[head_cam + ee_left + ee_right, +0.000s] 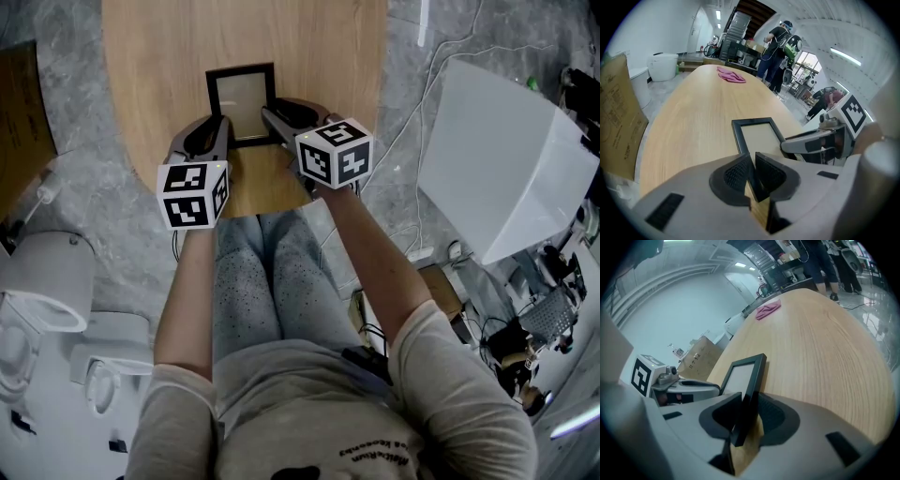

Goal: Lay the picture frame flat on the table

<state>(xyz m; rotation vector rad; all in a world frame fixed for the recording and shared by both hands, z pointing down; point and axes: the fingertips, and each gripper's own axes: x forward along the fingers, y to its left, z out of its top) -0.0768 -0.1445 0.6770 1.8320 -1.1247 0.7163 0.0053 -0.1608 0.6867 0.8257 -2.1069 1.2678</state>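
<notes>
Both grippers on picture frame (241, 103): left gripper (752, 169) pinches its near corner, right gripper (749, 404) sits loosely round an edge (pads slack). Lower evenly onto table (159, 66); no dropping.

light wooden table, one frame and one cloth on it

the table (159, 84) is long, with a pale wood-grain top and rounded ends, and its surface is smooth and mostly bare. a black picture frame (242, 101) with a pale insert sits close to the near end, about midway across the width, its long sides running along the table's length. whether it rests fully flat on the wood or is tipped up a little cannot be told. a crumpled pink cloth (731, 75) lies directly on the top near the far end, well apart from the frame, with bare wood between the two.
</notes>
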